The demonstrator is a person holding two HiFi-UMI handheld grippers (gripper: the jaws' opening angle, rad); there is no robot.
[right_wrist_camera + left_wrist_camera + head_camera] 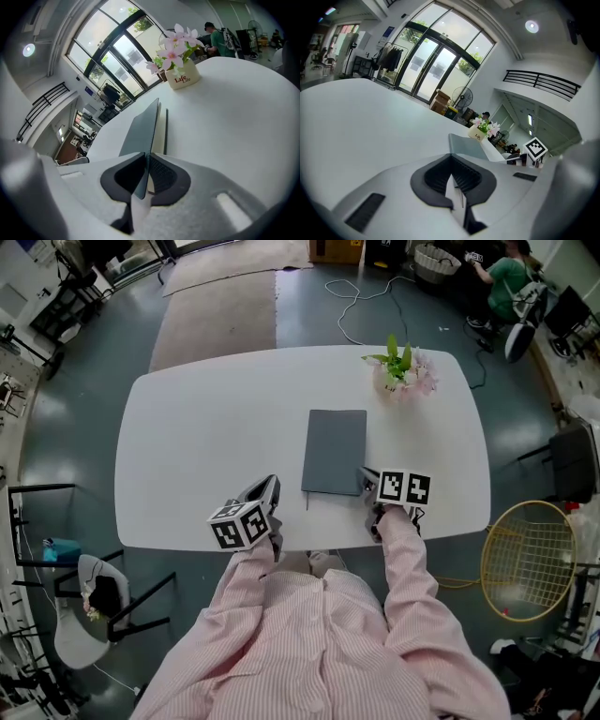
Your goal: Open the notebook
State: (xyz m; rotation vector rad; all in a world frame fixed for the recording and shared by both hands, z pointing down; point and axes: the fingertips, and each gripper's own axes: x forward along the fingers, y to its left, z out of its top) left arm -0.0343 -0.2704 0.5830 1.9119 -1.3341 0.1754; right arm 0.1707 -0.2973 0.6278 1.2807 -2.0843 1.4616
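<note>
At the centre of the head view, a grey rectangular notebook [335, 448] lies flat on a white rounded table [187, 456], long side running toward the top of the frame. A small white ceramic flower pot with pink blossoms and green leaves [401, 373] stands near the table's far edge, up and to the right of the notebook and apart from it.

The right gripper [367, 476] sits at the notebook's lower right corner. In the right gripper view, the right gripper [145, 161] has its jaws clamped on the edge of the grey cover [140, 131]. The cover is raised slightly at this near end, with cream pages showing beneath it. The flower pot [180, 75] appears beyond, at the upper centre of that view.

The left gripper [269, 486] rests on the table to the lower left of the notebook, just beside it but not touching. In the left gripper view, the left gripper [451, 159] has its dark ribbed pads drawn together at the tips with nothing held. The notebook [464, 143] lies ahead on the table.

Pink striped sleeves [403, 568] occupy the lower part of the head view.
</note>
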